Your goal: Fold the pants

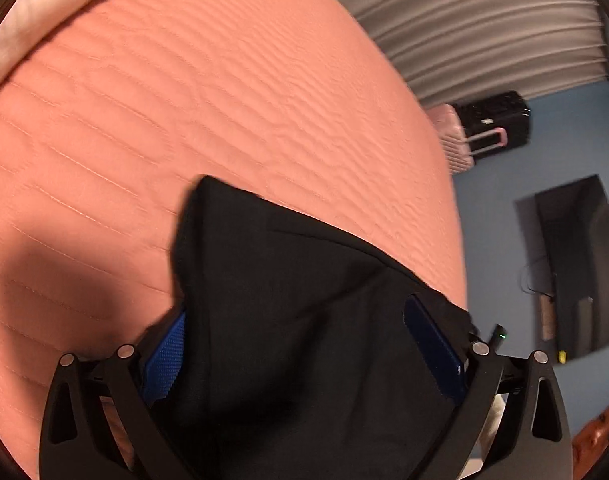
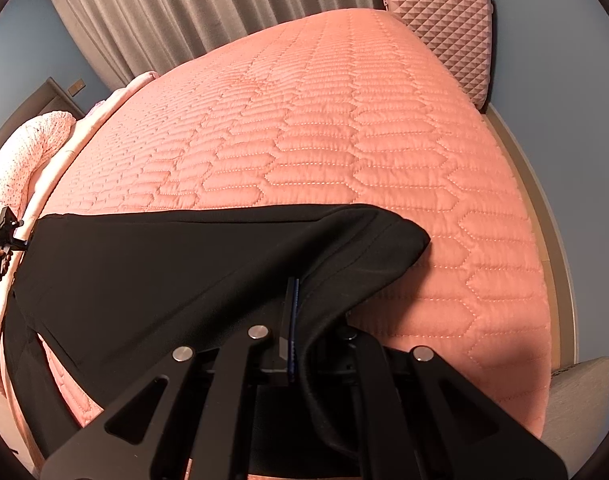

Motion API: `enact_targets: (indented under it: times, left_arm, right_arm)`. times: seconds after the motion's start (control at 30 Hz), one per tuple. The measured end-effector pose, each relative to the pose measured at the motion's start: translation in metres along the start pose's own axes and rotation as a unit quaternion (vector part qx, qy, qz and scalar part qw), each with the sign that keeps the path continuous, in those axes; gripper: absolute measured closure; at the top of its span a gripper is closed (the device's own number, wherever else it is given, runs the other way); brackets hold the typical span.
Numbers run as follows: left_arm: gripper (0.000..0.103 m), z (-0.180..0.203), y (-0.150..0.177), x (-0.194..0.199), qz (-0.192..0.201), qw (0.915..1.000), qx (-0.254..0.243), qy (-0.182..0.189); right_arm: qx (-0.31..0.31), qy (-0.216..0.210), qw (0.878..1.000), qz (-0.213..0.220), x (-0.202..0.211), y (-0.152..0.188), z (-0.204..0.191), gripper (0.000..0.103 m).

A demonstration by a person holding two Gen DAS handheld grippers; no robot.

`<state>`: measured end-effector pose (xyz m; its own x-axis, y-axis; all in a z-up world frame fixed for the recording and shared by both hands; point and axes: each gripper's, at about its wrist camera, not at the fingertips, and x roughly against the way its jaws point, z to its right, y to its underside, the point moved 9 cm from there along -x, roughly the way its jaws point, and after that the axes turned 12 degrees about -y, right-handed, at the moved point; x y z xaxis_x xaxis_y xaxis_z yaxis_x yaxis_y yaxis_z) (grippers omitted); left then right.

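Black pants (image 2: 164, 264) lie spread across the near part of a salmon quilted bed (image 2: 344, 140). My right gripper (image 2: 294, 284) is shut on a raised fold of them, and the cloth drapes to the right over its far finger. In the left wrist view the pants (image 1: 264, 260) hang in a loose heap between the wide-set fingers of my left gripper (image 1: 296, 320). Its blue pads (image 1: 164, 356) stand far apart at either side, not pressing on the cloth. This view is blurred.
A pink suitcase (image 2: 444, 28) stands at the far corner of the bed, with a black suitcase (image 1: 500, 120) beside it. Grey curtains (image 2: 184, 8) hang behind. A pillow (image 2: 20, 152) lies at the left. A dark screen (image 1: 576, 264) hangs on the blue wall.
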<state>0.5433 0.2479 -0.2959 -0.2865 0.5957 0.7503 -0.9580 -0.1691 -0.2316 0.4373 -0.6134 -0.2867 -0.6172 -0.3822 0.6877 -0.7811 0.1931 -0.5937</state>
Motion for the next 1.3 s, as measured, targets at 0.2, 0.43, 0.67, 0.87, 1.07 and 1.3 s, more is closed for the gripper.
enact_targets:
  times: [0.2, 0.43, 0.67, 0.87, 1.07, 1.3]
  left_arm:
    - [0.055, 0.018, 0.007, -0.004, 0.028, 0.9971, -0.065, -0.025]
    - [0.080, 0.014, -0.006, -0.006, 0.045, 0.9904, -0.066, -0.113]
    - [0.081, 0.060, 0.006, 0.030, 0.113, 0.9847, -0.129, -0.033]
    - [0.081, 0.072, 0.016, 0.029, 0.115, 0.9751, -0.171, -0.083]
    - [0.075, 0.054, -0.012, -0.003, 0.088, 0.9704, -0.159, -0.159]
    - [0.056, 0.044, -0.025, -0.042, 0.061, 0.9601, -0.162, -0.220]
  right_arm:
    - [0.002, -0.004, 1.000, 0.004, -0.002, -0.001, -0.002, 0.097]
    - [0.015, -0.002, 1.000, -0.001, -0.002, -0.002, -0.003, 0.096]
    - [0.068, -0.031, 0.997, 0.028, 0.010, -0.007, -0.025, 0.093]
    - [0.077, -0.032, 0.996, 0.030, 0.015, -0.008, -0.029, 0.096]
    - [0.041, -0.014, 0.999, -0.007, -0.009, -0.004, -0.014, 0.089]
    - [0.035, -0.018, 0.999, 0.000, -0.015, -0.007, -0.014, 0.078]
